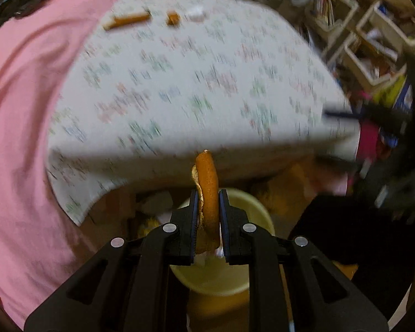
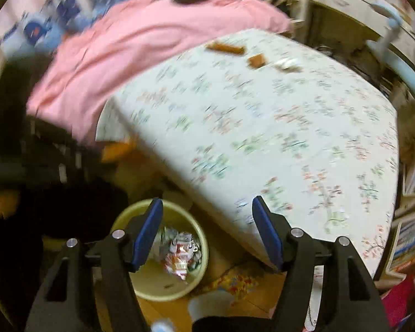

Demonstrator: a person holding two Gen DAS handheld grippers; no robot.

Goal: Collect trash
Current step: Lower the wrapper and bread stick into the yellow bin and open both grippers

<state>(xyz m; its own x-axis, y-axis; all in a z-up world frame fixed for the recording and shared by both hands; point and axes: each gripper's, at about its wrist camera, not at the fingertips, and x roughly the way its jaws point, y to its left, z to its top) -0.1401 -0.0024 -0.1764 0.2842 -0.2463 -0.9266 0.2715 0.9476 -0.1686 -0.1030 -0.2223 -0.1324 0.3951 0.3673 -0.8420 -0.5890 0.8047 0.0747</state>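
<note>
Now the left tongs [image 1: 206, 218] pinch a limp orange peel strip [image 1: 207, 193] mid-length above the yellow plastic bin [image 2: 163, 251]; likely light and soft. Right tongs [image 2: 206, 231] gape empty beside the counter [image 2: 262, 127] edge.

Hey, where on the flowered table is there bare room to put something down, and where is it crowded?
The flowered table is bare from its near edge by the yellow bin up through the middle. Only the far end is crowded: a long orange strip, a short orange piece and a white scrap.
</note>
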